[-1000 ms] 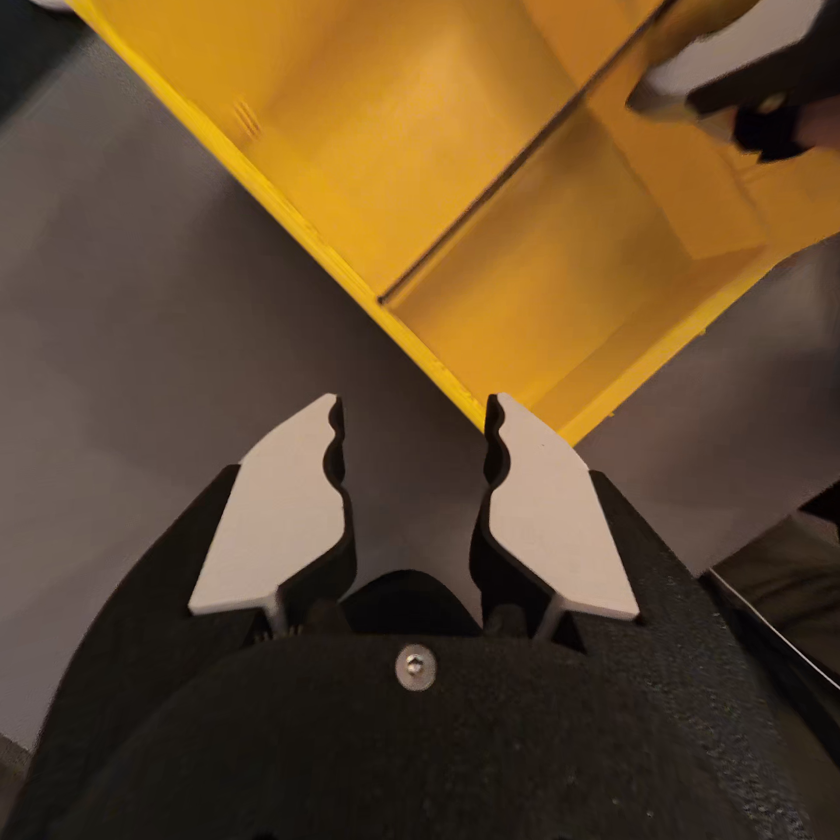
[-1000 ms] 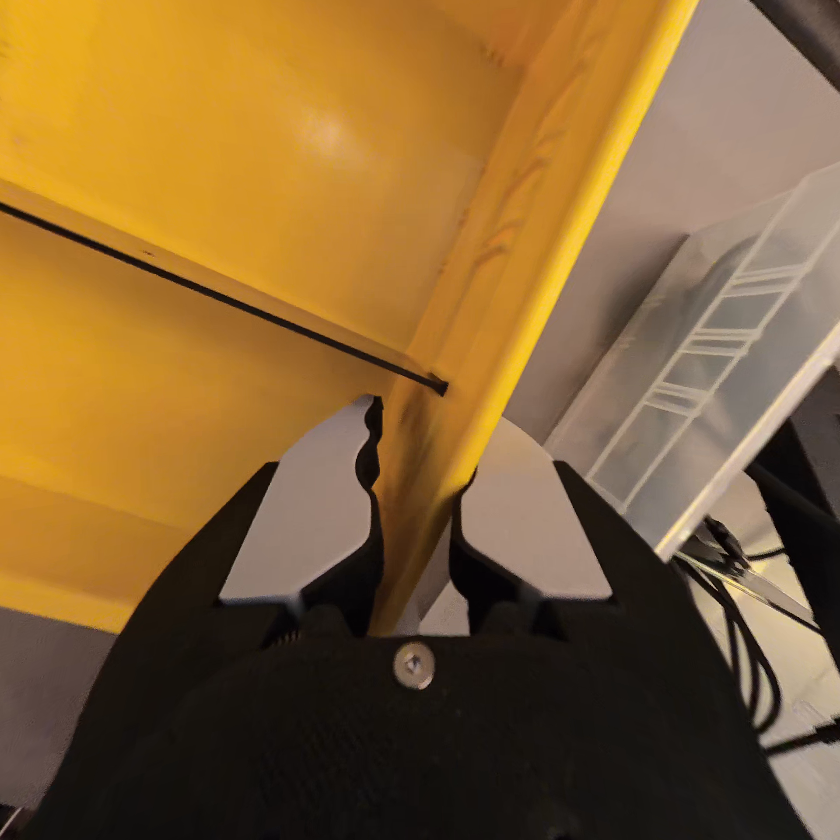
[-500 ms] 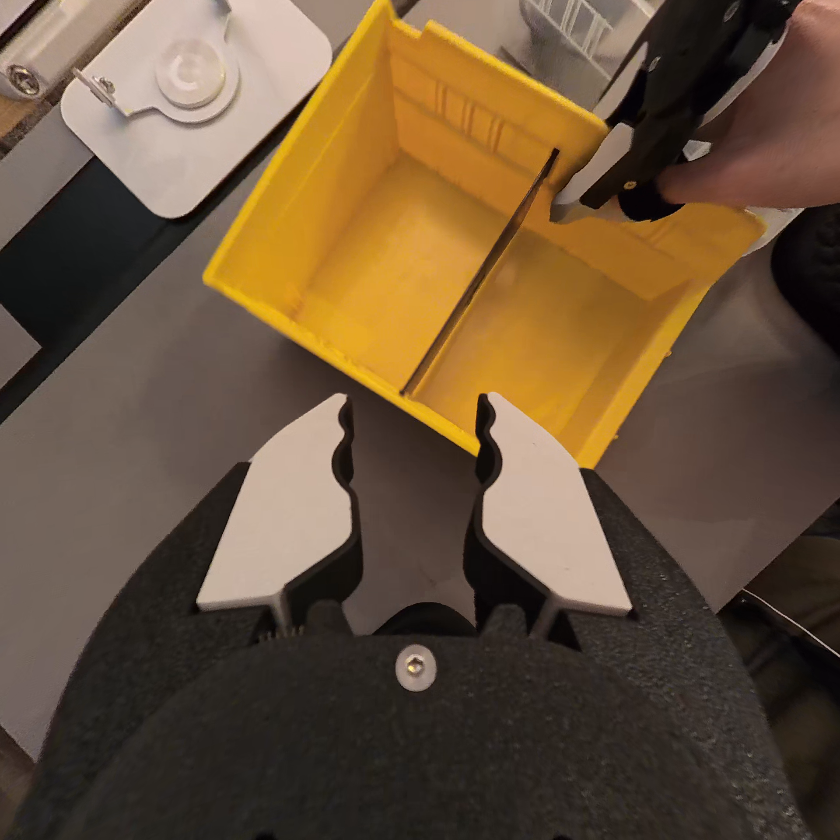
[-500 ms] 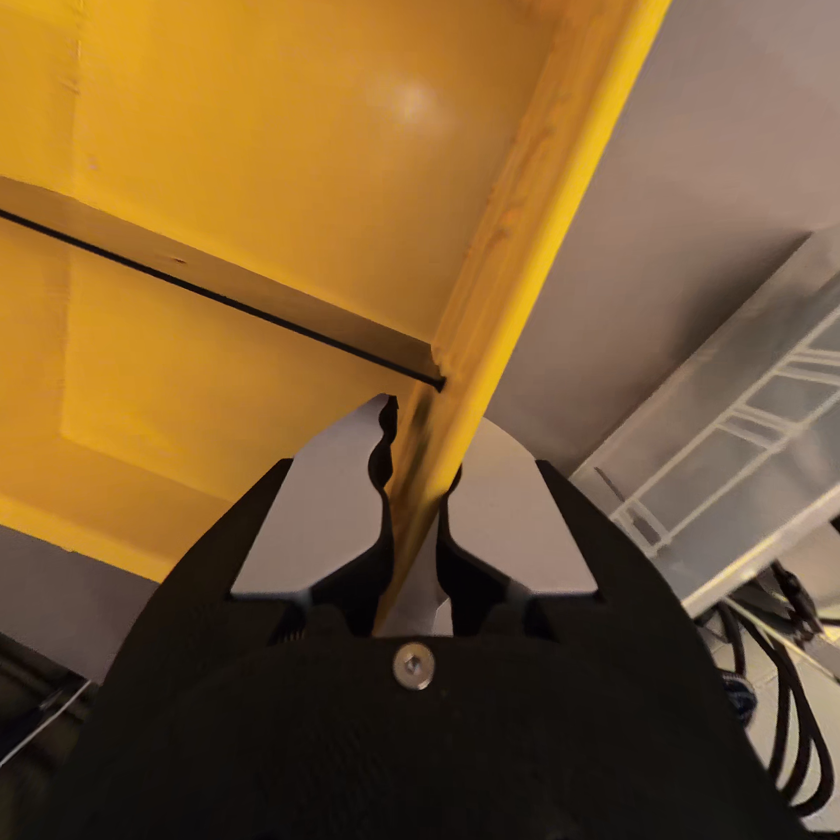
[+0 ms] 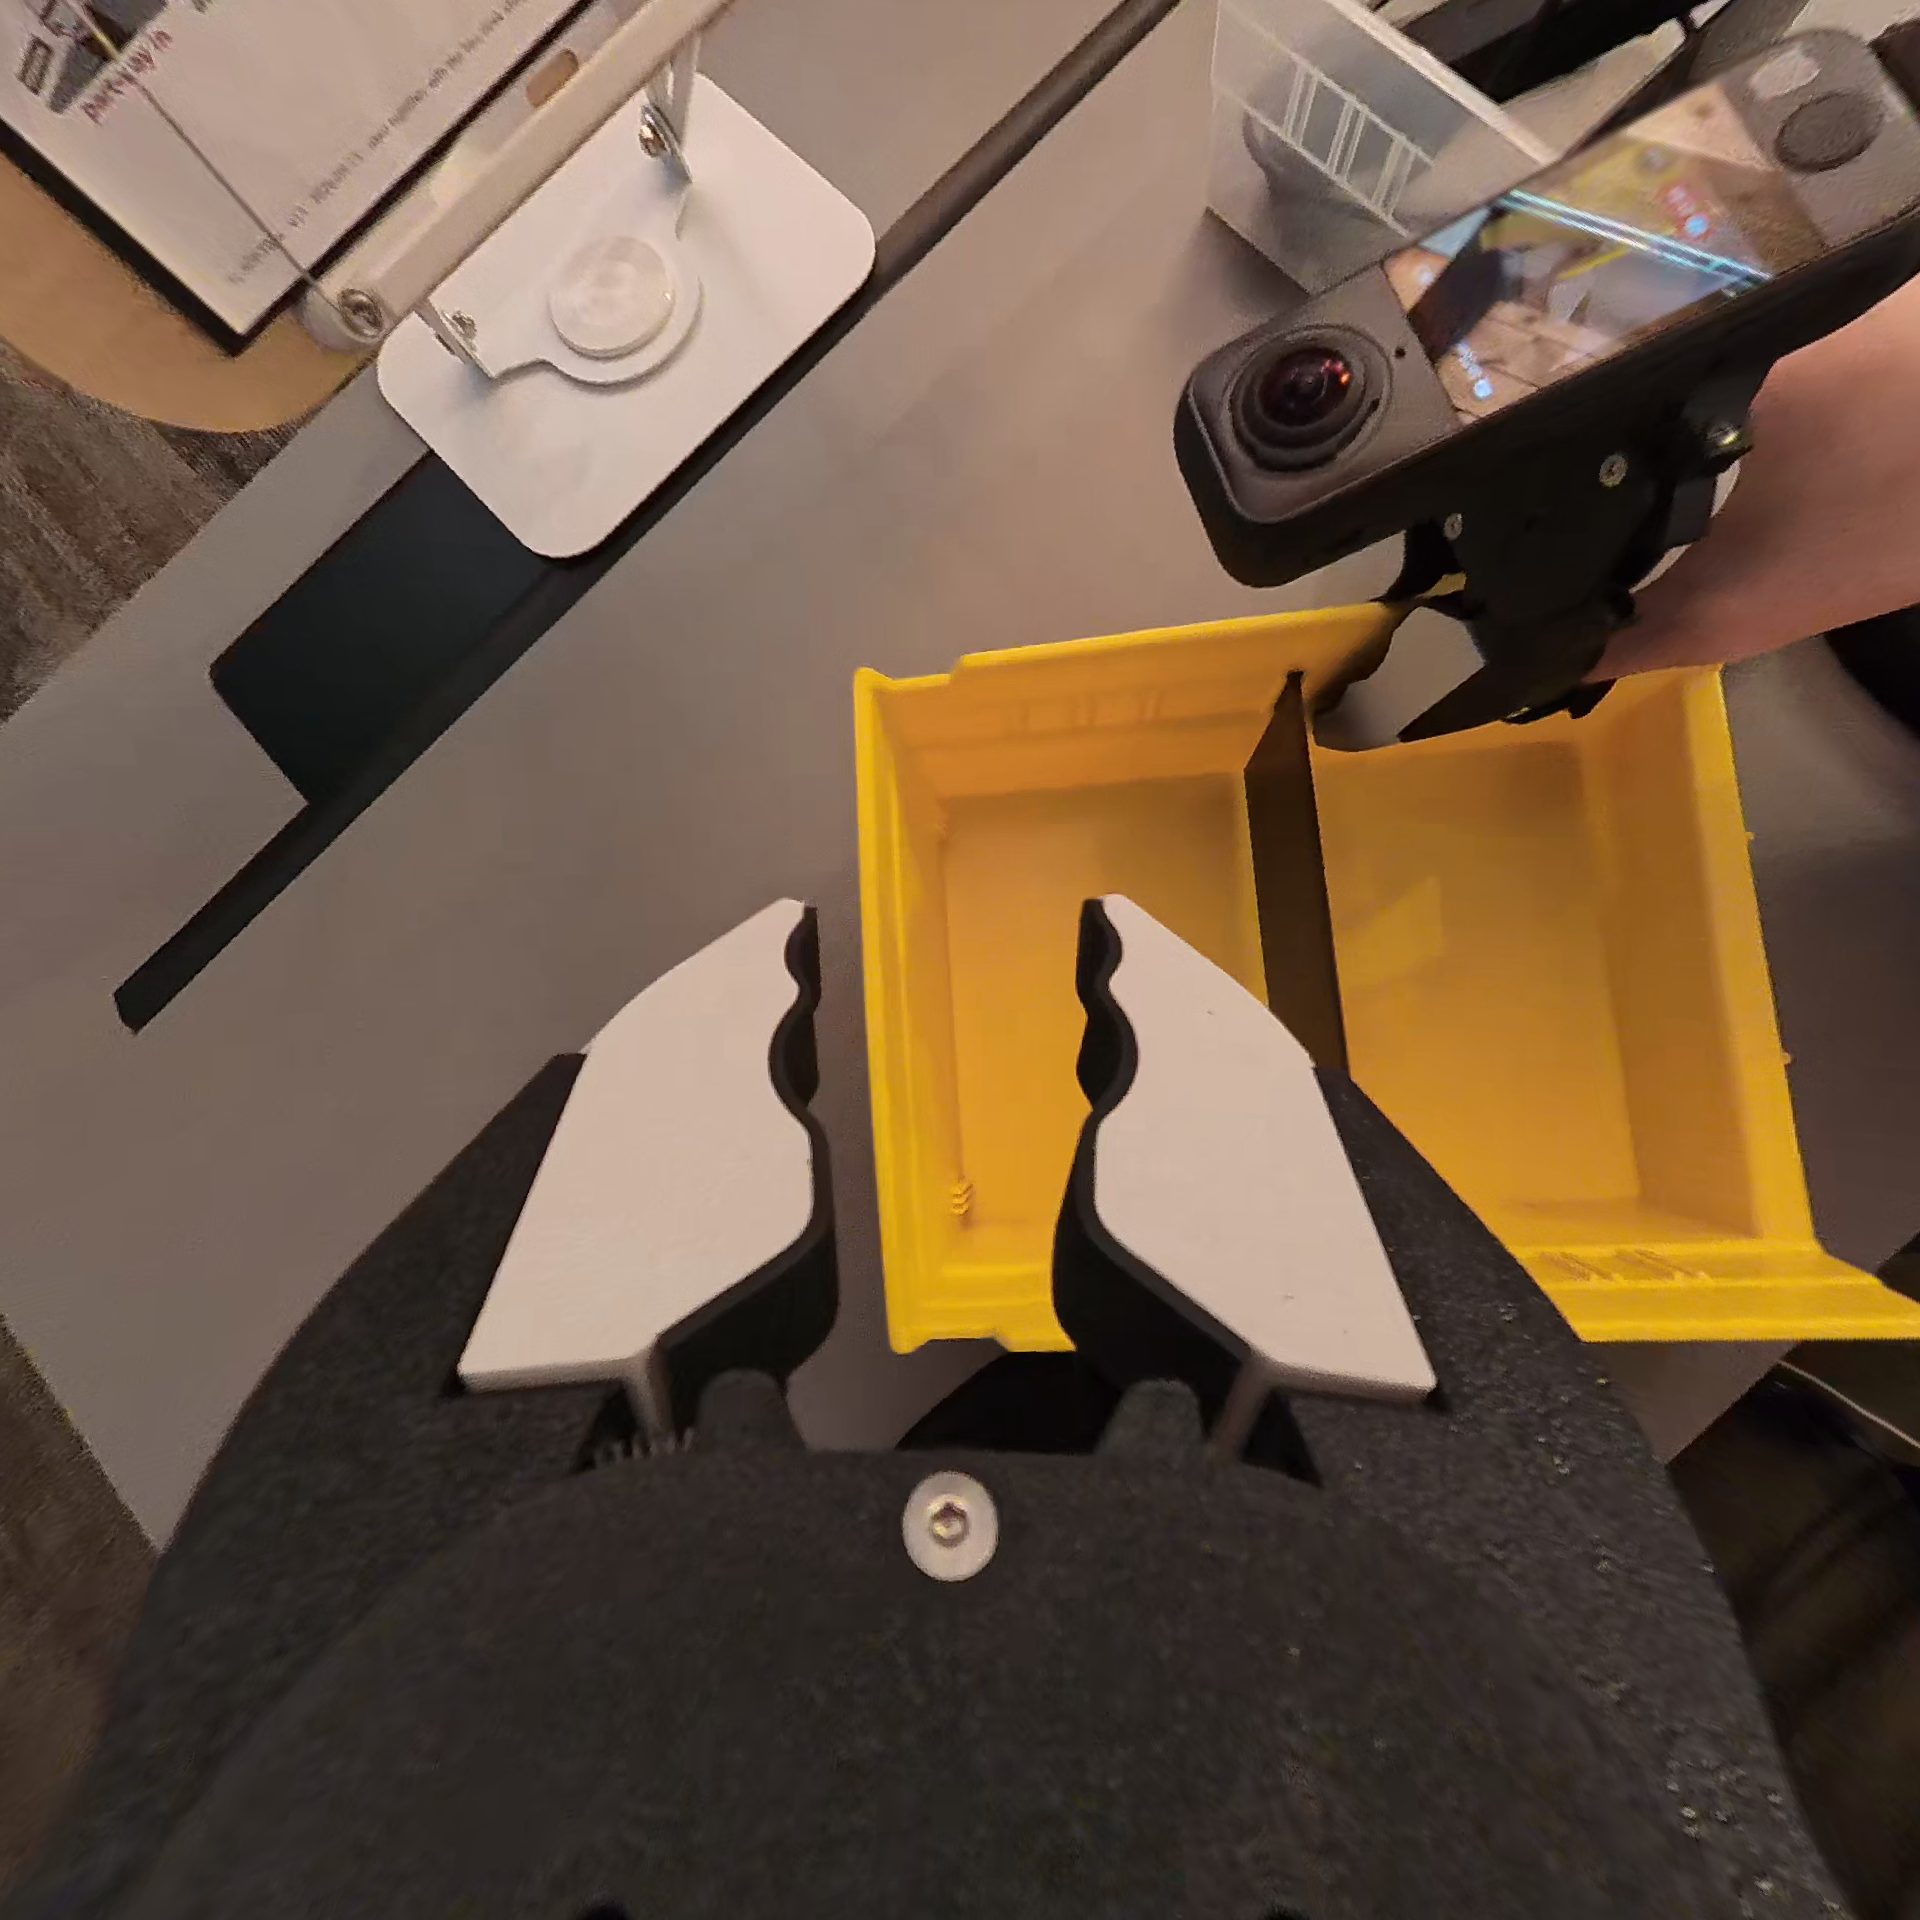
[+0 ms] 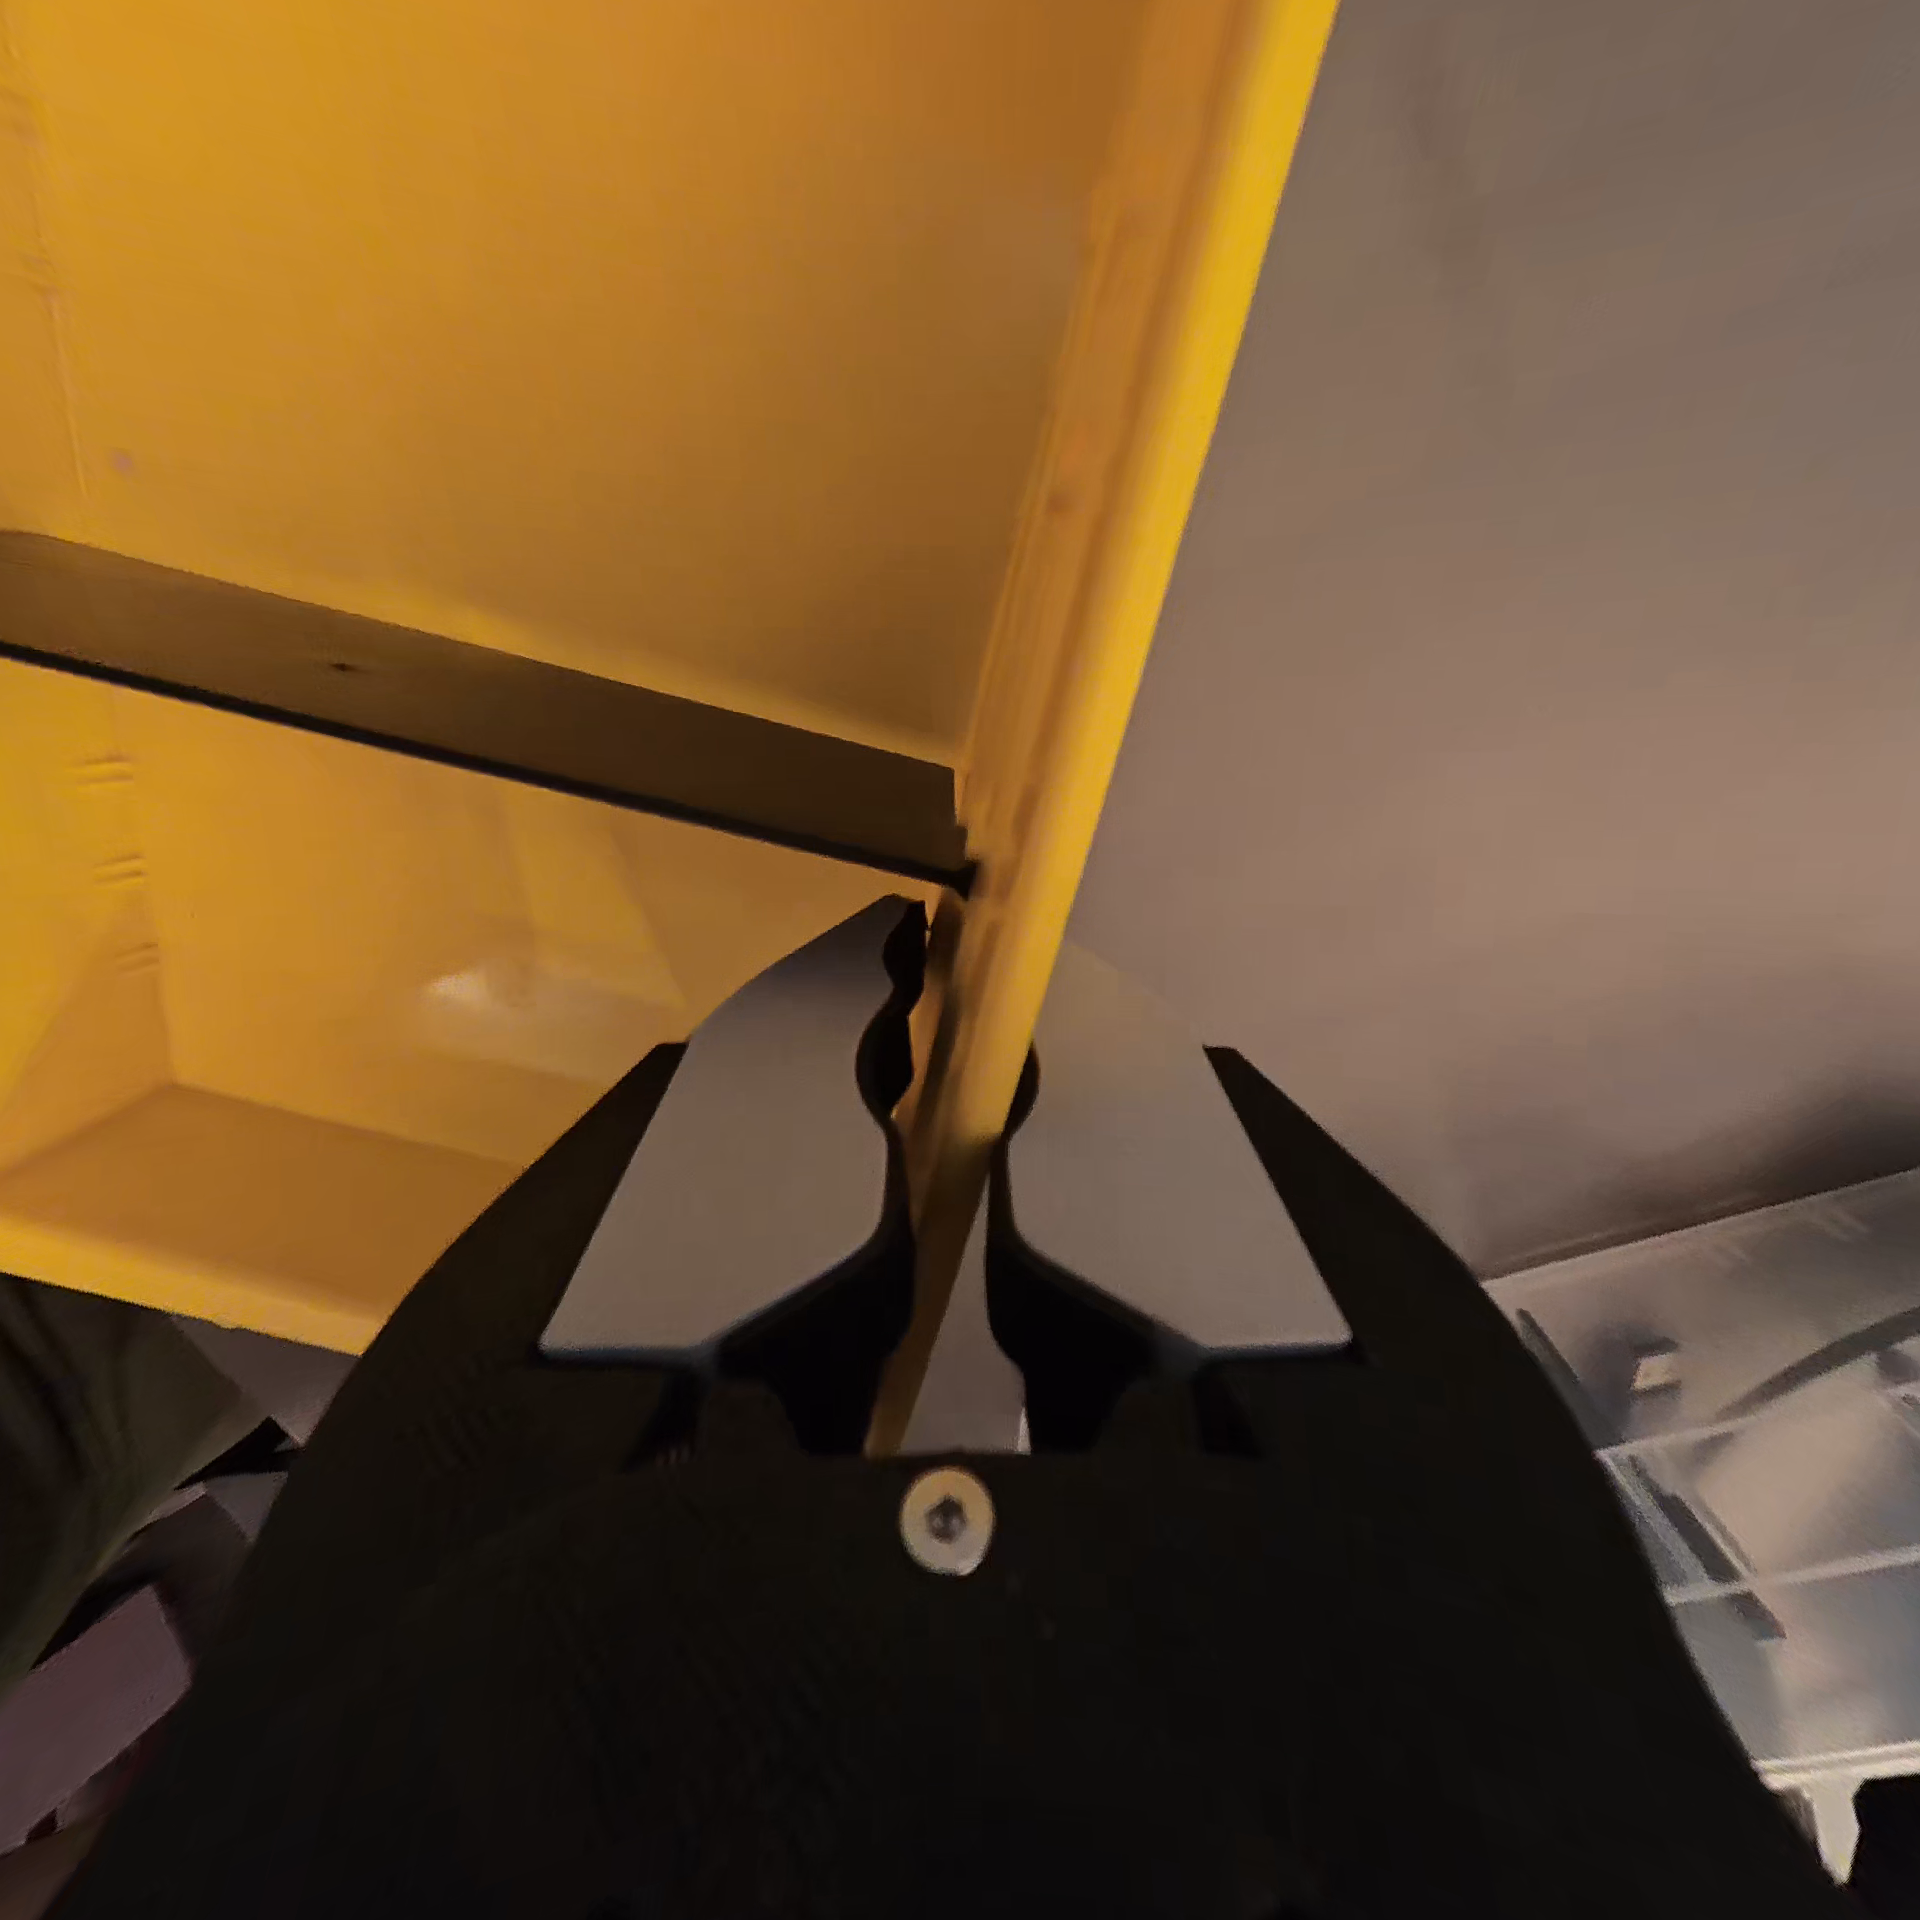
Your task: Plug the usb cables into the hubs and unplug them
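An empty yellow bin (image 5: 883, 1039) with a black divider (image 5: 1288, 883) is on the grey table (image 5: 520, 935). My left gripper (image 5: 945, 920) is open and empty, held above the bin's left wall. My right gripper (image 6: 982, 935) is shut on the bin's wall (image 6: 1143, 520) just beside the divider (image 6: 468, 717). In the left wrist view the right gripper (image 5: 1382, 707) grips the bin's far wall, with a hand behind it. No USB cables or hubs show clearly.
A white stand base (image 5: 623, 343) holding a board stands at the back left. A clear plastic box (image 5: 1340, 145) sits behind the bin and shows in the right wrist view (image 6: 1714, 1455). A dark gap (image 5: 416, 644) runs across the table. The table's edge is near the bin's right front corner. Some 25 centimeters of space lies between my two pairs of fingers.
The right gripper has closed tighter on the bin wall and turned the bin square to the left view. The left gripper has drawn back and up, staying open.
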Demonstrator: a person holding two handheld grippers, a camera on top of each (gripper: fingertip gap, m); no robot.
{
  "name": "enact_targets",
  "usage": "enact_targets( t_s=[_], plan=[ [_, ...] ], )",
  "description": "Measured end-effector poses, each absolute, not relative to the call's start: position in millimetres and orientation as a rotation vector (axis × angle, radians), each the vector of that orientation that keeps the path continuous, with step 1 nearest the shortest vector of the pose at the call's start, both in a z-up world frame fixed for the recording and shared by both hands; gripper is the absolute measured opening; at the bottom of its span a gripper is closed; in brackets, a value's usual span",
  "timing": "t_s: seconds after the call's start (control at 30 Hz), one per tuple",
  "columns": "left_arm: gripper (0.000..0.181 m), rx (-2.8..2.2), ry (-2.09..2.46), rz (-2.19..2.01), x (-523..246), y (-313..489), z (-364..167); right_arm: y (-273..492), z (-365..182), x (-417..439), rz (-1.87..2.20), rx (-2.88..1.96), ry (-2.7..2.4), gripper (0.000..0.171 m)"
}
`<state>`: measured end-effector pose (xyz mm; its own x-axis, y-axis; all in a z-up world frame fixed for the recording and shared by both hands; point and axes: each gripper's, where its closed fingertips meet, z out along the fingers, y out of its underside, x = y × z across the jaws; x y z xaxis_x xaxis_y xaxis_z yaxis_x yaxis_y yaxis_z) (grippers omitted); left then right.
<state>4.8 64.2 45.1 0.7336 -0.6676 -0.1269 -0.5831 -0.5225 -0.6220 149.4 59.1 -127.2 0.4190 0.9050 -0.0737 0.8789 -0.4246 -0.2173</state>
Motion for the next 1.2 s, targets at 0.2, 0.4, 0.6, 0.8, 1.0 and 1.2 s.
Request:
enact_targets(
  t_s=[0.2, 0.4, 0.6, 0.8, 1.0, 1.2],
  plan=[
    [0.045, -2.219, 0.894, -0.19, -8, 57, 63, 55, -135, 169, 0.117, -2.7, -1.494, 0.028],
    [0.042, -2.2, 0.908, -0.207, -7, 53, 66, 42, -141, 162, 0.229, -2.763, -1.546, 0.004],
    [0.042, -2.186, 0.955, -0.206, -1, 50, 65, 43, -141, 162, 0.24, -2.769, -1.537, 0.004],
    [0.04, -2.14, 0.976, -0.265, 5, 46, 72, 63, -127, 169, 0.212, -2.778, -1.527, 0.004],
    [0.04, -2.092, 0.981, -0.27, 11, 35, 81, 102, -61, 205, 0.192, -2.805, -1.366, 0.004],
    [0.04, -2.023, 1.087, -0.259, 28, 15, 84, 132, 24, 336, 0.282, -2.864, -0.876, 0.005]
  ],
)
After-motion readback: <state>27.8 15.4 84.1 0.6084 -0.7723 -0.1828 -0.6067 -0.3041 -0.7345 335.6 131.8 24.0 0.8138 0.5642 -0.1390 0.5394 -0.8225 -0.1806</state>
